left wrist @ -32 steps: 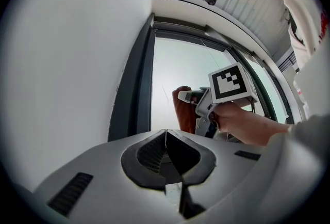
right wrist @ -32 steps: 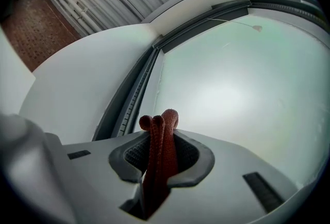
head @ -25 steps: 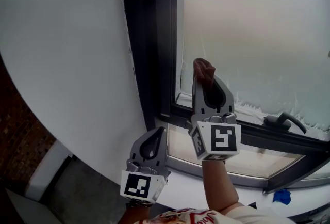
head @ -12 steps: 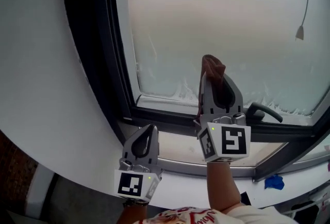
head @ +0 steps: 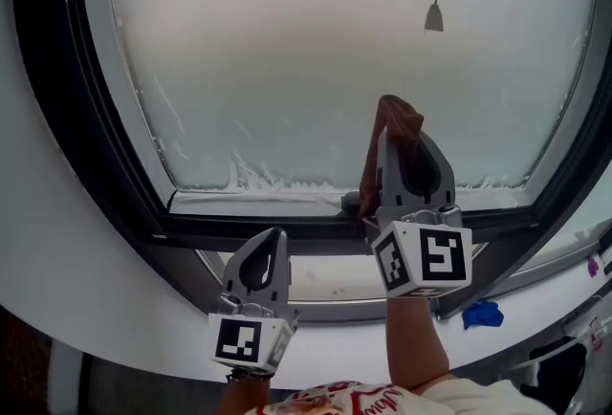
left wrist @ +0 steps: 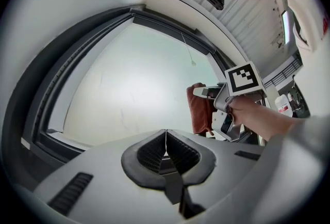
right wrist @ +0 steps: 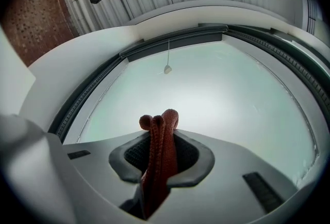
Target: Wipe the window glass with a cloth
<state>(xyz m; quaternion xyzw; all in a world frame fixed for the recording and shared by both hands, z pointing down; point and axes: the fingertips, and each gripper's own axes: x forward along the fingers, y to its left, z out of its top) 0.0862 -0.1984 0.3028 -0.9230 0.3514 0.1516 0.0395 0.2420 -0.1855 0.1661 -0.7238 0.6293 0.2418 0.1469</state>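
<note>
The frosted window glass (head: 335, 50) fills the upper head view inside a dark frame (head: 86, 164). My right gripper (head: 397, 131) is shut on a reddish-brown cloth (head: 394, 121), whose bunched end pokes past the jaw tips in front of the lower pane. In the right gripper view the cloth (right wrist: 159, 150) stands pinched between the jaws, the glass (right wrist: 216, 99) beyond it. My left gripper (head: 271, 236) is lower and to the left, shut and holding nothing, below the frame's bottom rail. The left gripper view has the left gripper (left wrist: 165, 138), the cloth (left wrist: 198, 109) and the glass (left wrist: 139, 83).
A pull cord with a small weight (head: 434, 16) hangs in front of the upper glass. A white sill (head: 325, 284) runs under the frame, and a blue object (head: 481, 314) lies at its right. White wall (head: 38, 251) curves along the left.
The view has swung right and up, bringing the whole pane and the pull cord into sight. Both grippers keep their places in view; the right still holds the cloth.
</note>
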